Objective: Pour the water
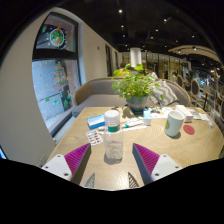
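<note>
A clear plastic water bottle [113, 138] with a green cap and white label stands upright on the wooden table [160, 148], just ahead of my fingers and between their lines. A pale green cup [174, 123] stands on the table beyond and to the right of the bottle. My gripper [112, 158] is open, with the magenta pads [76, 157] spread wide on either side. Nothing is held.
A potted green plant [134, 88] stands at the table's far middle. A blister pack [96, 139] and a small blue-and-white box [96, 121] lie left of the bottle. A red coaster [189, 129] lies right of the cup. Small items sit near the plant.
</note>
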`<act>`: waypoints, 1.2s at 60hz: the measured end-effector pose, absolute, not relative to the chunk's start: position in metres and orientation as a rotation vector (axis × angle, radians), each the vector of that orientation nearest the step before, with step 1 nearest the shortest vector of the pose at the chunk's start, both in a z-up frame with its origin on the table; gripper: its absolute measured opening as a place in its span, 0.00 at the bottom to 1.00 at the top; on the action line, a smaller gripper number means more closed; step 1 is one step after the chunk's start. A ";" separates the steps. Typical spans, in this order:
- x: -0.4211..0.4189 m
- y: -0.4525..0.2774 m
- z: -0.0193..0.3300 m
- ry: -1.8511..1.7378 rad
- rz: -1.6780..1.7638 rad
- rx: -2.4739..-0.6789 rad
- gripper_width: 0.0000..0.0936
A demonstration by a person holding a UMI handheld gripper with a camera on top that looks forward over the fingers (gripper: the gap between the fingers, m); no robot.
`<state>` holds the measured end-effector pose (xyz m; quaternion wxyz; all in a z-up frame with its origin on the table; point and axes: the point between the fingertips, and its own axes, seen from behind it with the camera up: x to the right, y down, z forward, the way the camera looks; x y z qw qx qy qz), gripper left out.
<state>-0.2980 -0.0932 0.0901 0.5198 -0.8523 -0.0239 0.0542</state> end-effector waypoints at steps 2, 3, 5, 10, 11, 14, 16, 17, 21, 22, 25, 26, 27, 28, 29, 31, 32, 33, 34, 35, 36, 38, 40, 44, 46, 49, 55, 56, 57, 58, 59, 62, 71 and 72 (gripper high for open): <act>-0.299 -0.078 0.086 -0.052 0.126 -2.026 0.92; -0.298 -0.070 0.084 -0.050 0.121 -2.020 0.92; -0.297 -0.057 0.078 -0.044 0.107 -2.013 0.92; -0.295 -0.030 0.064 -0.035 0.093 -2.000 0.90; -0.295 -0.023 0.060 -0.033 0.092 -1.998 0.89; -0.296 -0.016 0.054 -0.038 0.090 -1.995 0.85; -0.296 -0.011 0.050 -0.042 0.082 -1.995 0.80; -0.297 -0.009 0.048 -0.043 0.079 -1.993 0.78; -0.300 -0.001 0.040 -0.054 0.076 -1.989 0.69; -0.300 0.000 0.039 -0.055 0.075 -1.989 0.66; -0.300 0.002 0.037 -0.055 0.068 -1.983 0.57; -0.301 0.003 0.038 -0.055 0.066 -1.978 0.55; -0.301 0.003 0.037 -0.055 0.060 -1.974 0.54; -0.300 0.003 0.037 -0.056 0.054 -1.973 0.53; -0.300 0.003 0.037 -0.057 0.049 -1.971 0.52; -0.300 0.003 0.037 -0.058 0.044 -1.972 0.50; -0.300 0.003 0.037 -0.055 0.043 -1.974 0.49; -0.299 0.003 0.037 -0.052 0.043 -1.977 0.48; -0.299 0.003 0.037 -0.048 0.043 -1.981 0.47; -0.298 0.003 0.037 -0.044 0.044 -1.987 0.46; -0.298 0.004 0.037 -0.041 0.044 -1.993 0.45; -0.296 0.004 0.039 -0.029 0.043 -1.996 0.44; -0.294 0.006 0.042 -0.017 0.045 -1.996 0.44; -0.295 0.007 0.050 0.016 0.073 -1.997 0.42; -0.294 0.009 0.059 0.034 0.089 -1.990 0.42; -0.296 0.011 0.075 0.070 0.123 -1.981 0.42; -0.295 0.022 0.117 0.167 0.304 -1.935 0.42; -0.295 0.024 0.125 0.188 0.338 -1.925 0.42; -0.294 0.027 0.133 0.207 0.377 -1.914 0.42; -0.301 0.027 0.145 0.228 0.412 -1.906 0.42; -0.296 0.033 0.149 0.247 0.465 -1.891 0.42; -0.288 0.044 0.172 0.332 0.602 -1.848 0.42; -0.261 0.076 0.222 0.605 1.016 -1.689 0.42; -0.255 0.079 0.224 0.635 1.051 -1.671 0.42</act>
